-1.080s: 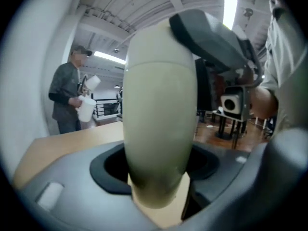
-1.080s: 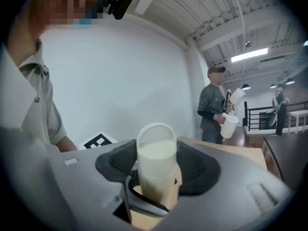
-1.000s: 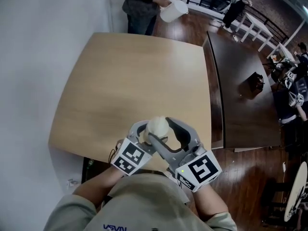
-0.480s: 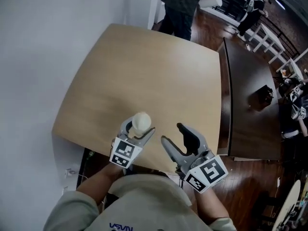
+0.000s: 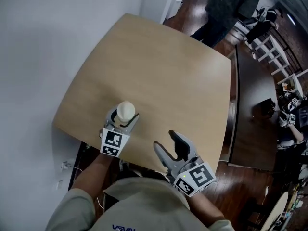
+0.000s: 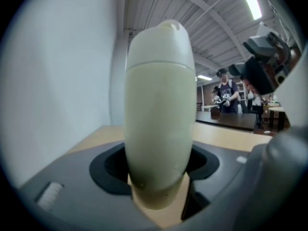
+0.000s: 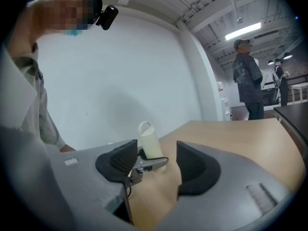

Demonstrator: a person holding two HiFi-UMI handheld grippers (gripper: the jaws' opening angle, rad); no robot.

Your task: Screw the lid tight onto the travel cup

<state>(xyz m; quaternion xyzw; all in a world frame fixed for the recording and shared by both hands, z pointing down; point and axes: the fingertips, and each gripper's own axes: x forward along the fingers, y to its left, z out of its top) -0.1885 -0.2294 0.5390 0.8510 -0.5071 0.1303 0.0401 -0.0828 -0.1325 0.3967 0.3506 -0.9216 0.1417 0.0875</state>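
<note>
Head view: the left gripper (image 5: pixel 121 121) clasps the pale travel cup (image 5: pixel 126 110) upright by the near left edge of the wooden table (image 5: pixel 163 66). The right gripper (image 5: pixel 166 141) hangs apart from it, its jaws spread on nothing.

Left gripper view: both jaws press the cup's lower body, and the domed lid (image 6: pixel 161 42) sits on top.

Right gripper view: the jaws stand wide and empty, with the cup visible beyond them in the other gripper.

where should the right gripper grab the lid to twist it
Take the domed lid above its seam, right gripper coming level from the right of the cup. The cup is held upright and the left gripper clamps its lower body, leaving the top free.
</note>
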